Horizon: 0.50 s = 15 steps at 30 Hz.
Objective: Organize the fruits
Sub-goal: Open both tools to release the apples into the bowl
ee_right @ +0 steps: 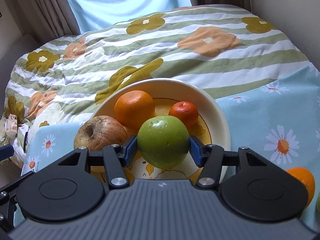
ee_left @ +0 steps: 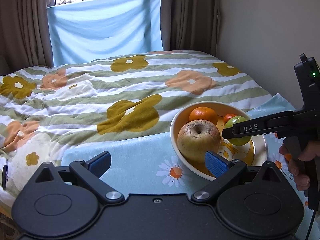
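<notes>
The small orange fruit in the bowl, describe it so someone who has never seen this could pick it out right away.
Find the cream round bowl with a yellow inside on the daisy-print light blue cloth. At its far right side sits the small, deep orange-red mandarin, just behind the smooth green apple held in the right gripper. It is smaller and redder than the large orange to its left.
</notes>
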Tool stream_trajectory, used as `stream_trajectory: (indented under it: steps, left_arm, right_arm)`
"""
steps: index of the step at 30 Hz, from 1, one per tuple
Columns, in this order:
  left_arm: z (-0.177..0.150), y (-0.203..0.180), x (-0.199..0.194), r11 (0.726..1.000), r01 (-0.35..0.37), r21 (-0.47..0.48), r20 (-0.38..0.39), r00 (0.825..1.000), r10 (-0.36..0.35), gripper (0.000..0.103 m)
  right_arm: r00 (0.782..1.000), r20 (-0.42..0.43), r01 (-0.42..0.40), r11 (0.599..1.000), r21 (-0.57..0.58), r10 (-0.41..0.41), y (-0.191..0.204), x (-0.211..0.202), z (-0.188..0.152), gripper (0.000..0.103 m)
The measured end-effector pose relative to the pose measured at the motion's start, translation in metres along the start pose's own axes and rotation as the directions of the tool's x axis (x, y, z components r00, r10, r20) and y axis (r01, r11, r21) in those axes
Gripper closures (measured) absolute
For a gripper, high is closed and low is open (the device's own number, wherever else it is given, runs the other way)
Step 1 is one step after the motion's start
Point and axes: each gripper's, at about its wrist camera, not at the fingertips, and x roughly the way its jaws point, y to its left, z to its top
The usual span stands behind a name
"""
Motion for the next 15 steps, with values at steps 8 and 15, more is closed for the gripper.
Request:
stream_trajectory:
  steps: [8,15]
  left_arm:
    - [-0.001,-0.002,-0.001,1.0,-0.003,-0.002,0.003,1.0,0.003,0.001]
    - [-0.003,-0.003,-0.005,1.0,-0.006,-0.009,0.005,1.0,0.006,0.001]
  right_arm:
    - [0.999,0.01,-0.031,0.999,0.028,0.031,-0.006,0.005,-0.001,0.03]
    - [0.998,0.064,-0.025,0.998,0.05,0.022,-0.015,-0.014,-0.001,0.006]
